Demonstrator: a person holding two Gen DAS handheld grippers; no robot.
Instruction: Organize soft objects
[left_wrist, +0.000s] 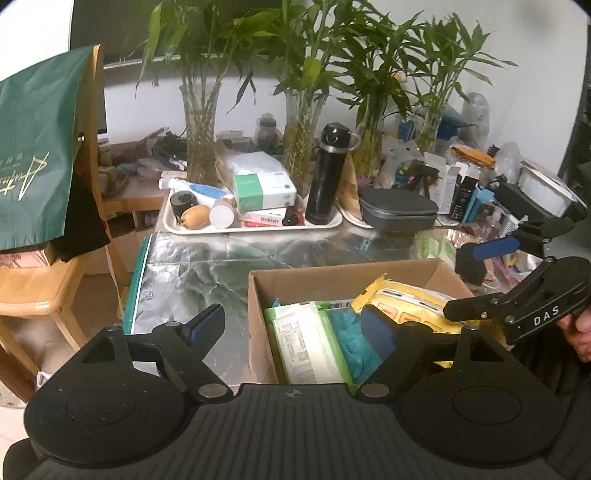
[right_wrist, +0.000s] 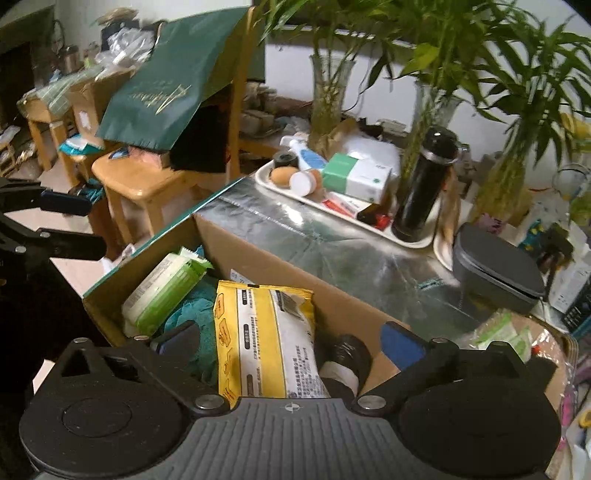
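Observation:
A cardboard box (left_wrist: 255, 314) (right_wrist: 258, 254) stands on the foil-covered table. In it lie a green-and-white wipes pack (left_wrist: 306, 343) (right_wrist: 162, 291), a teal cloth (left_wrist: 351, 343) (right_wrist: 192, 306), a yellow wipes pack (left_wrist: 410, 306) (right_wrist: 266, 339) and a black-and-white roll (right_wrist: 345, 363). My left gripper (left_wrist: 295, 328) is open over the box's near left edge. My right gripper (right_wrist: 291, 343) is open, its fingers on either side of the yellow pack, which lies loose between them. It also shows in the left wrist view (left_wrist: 480, 266).
A white tray (left_wrist: 255, 225) (right_wrist: 347, 218) with a black flask (left_wrist: 328, 173) (right_wrist: 424, 181), tissue box and bottles sits behind the box. A grey case (left_wrist: 399, 212) (right_wrist: 495, 273) stands to the right, with glass vases of bamboo behind. A wooden chair (left_wrist: 40, 288) (right_wrist: 147, 184) with a green bag stands to the left.

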